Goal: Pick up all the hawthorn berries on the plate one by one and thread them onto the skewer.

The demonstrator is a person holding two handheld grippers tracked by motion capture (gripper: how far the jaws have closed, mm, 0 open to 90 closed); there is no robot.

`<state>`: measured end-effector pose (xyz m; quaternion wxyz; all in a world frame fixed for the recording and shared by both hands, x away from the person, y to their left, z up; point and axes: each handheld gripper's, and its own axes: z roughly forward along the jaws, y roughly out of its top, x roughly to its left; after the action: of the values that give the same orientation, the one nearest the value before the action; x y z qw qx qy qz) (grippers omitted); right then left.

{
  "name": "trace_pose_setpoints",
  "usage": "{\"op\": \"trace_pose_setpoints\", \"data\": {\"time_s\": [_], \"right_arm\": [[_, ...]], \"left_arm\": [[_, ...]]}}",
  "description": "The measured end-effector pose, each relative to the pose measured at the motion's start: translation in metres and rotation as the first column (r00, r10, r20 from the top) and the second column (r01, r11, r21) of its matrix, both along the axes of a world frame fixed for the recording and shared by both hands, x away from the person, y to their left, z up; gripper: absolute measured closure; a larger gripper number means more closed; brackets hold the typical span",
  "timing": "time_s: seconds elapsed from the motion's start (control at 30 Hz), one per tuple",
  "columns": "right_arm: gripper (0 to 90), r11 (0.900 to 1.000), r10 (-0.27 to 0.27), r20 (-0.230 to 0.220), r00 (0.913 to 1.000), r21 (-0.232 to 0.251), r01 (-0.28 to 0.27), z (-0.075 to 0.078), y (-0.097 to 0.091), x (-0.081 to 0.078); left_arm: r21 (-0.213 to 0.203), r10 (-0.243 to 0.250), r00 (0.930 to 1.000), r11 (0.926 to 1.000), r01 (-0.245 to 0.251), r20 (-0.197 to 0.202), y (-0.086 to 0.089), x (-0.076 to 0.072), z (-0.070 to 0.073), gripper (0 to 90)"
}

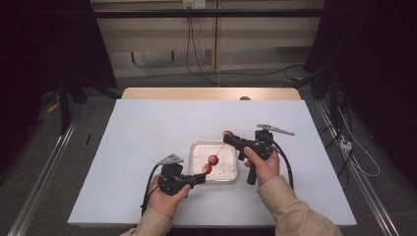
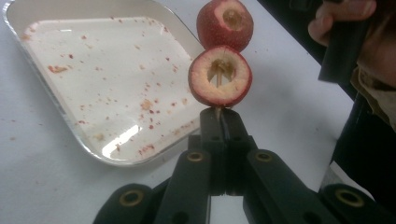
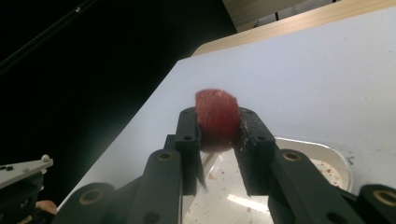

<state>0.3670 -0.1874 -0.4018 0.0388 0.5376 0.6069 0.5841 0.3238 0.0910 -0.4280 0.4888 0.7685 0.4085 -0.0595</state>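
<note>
Tray (image 2: 42, 77): glossy white, metal-look rim. Fruit (image 2: 220, 76): matt red skin, pale rough flesh. Skewer (image 2: 217, 77): thin wood. Tabletop (image 1: 147, 128): matt white, smooth.

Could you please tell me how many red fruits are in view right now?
3: two fruits threaded on the skewer, one nearest the left gripper, one beyond it; the third clamped in the right gripper.

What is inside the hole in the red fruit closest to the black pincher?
A thin wooden skewer runs through the hollowed middle of the red fruit, where pale flesh rings the hole. Its lower end is pinched in the left gripper. The fruit covers where the skewer goes on behind it.
</note>
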Motion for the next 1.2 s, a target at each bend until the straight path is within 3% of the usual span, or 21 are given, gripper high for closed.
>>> {"op": "trace_pose_setpoints", "data": {"time_s": [0.13,0.33,0.63,0.73,0.83,1.0,1.03,1.1,1.2], "right_arm": [[72.7,1.0,-0.005,0.008,1.0,0.002,0.005,-0.0011,0.0026,-0.0009],[72.5,0.9985,-0.005,-0.02,0.9998,0.055,0.006,-0.0004,-0.0002,0.0006],[59.5,0.9974,-0.009,-0.03,0.9995,0.071,0.011,-0.0009,-0.0031,0.0025],[60.3,0.9981,-0.006,-0.035,0.9994,0.061,0.008,-0.0014,-0.0032,0.0027],[53.4,0.9975,-0.02,-0.036,0.9992,0.067,0.022,-0.0013,-0.0046,0.0033],[57.7,0.9975,-0.016,-0.036,0.9992,0.068,0.019,-0.0009,-0.0066,0.0042],[60.2,0.9976,-0.016,-0.035,0.9993,0.067,0.019,-0.001,-0.0064,0.004],[73.9,0.9981,-0.007,-0.032,0.9995,0.061,0.009,-0.0008,-0.0056,0.0036],[77.1,0.9981,-0.006,-0.031,0.9995,0.061,0.008,-0.0009,-0.0048,0.0036]], "left_arm": [[-0.006,-0.012,0.9998,0.9999,0.013,0.018,-0.0026,-0.0019,0.0008,90.0],[-0.001,-0.046,0.9985,0.999,0.046,0.029,-0.0063,-0.0041,0.0026,90.0],[0.015,-0.079,0.9962,0.9968,0.078,0.036,-0.0097,-0.0049,0.0023,90.0],[0.018,-0.073,0.9966,0.9972,0.073,0.038,-0.0089,-0.0044,0.0024,90.0],[0.021,-0.069,0.9972,0.9975,0.068,0.031,-0.0086,-0.0045,0.0021,90.0],[0.035,-0.077,0.9965,0.9965,0.076,0.032,-0.0088,-0.0039,0.0018,90.0],[0.035,-0.077,0.9965,0.9965,0.076,0.032,-0.0087,-0.0038,0.0014,90.0],[0.037,-0.077,0.9966,0.9964,0.076,0.028,-0.0095,-0.0038,0.001,90.0],[0.046,-0.08,0.9966,0.9958,0.079,0.017,-0.0088,-0.003,0.0002,90.0]]}}
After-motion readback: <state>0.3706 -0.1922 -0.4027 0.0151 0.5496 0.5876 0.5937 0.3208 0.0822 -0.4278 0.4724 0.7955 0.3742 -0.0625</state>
